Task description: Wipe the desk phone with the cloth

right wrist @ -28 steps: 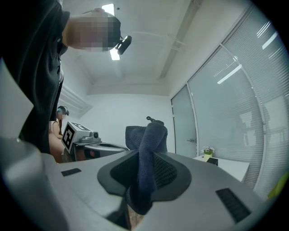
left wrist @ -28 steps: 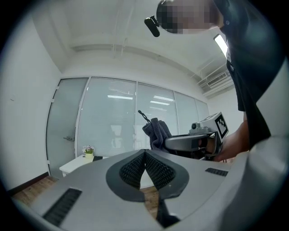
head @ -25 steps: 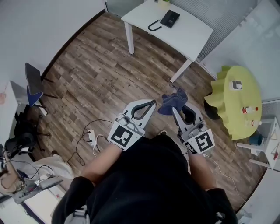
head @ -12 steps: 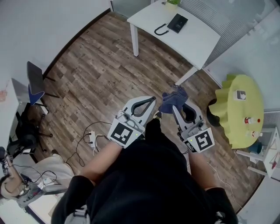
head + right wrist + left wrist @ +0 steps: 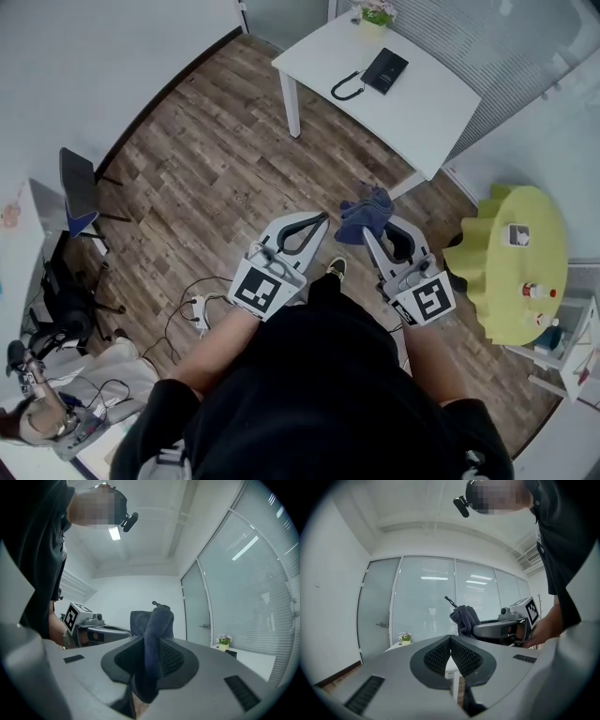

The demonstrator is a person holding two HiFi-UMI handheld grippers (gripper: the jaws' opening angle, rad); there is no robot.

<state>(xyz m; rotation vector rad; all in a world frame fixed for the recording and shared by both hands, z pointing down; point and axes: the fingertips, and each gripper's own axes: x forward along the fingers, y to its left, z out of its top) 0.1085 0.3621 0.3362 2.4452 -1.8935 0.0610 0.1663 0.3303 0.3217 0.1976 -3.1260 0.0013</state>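
Observation:
The black desk phone (image 5: pixel 386 70) with its corded handset (image 5: pixel 345 89) lies on a white desk (image 5: pixel 422 108) at the top of the head view, far ahead of both grippers. My right gripper (image 5: pixel 366 232) is shut on a dark blue cloth (image 5: pixel 367 210), which sticks up between its jaws (image 5: pixel 157 632). My left gripper (image 5: pixel 323 218) is held beside it, jaws closed together with nothing in them (image 5: pixel 450 640). In the right gripper view, a corner of the phone (image 5: pixel 231 653) shows on the desk at lower right. In the left gripper view, the cloth (image 5: pixel 465 617) hangs from the right gripper (image 5: pixel 504 629).
A small flower pot (image 5: pixel 375 13) stands at the desk's far end. A yellow-green round table (image 5: pixel 511 253) with small items is at the right. A chair (image 5: pixel 80 192) stands at the left, and a power strip with cables (image 5: pixel 197 302) lies on the wooden floor.
The desk and phone have shifted lower and right in the head view as the person moves closer. Both grippers keep their pose; the cloth stays clamped.

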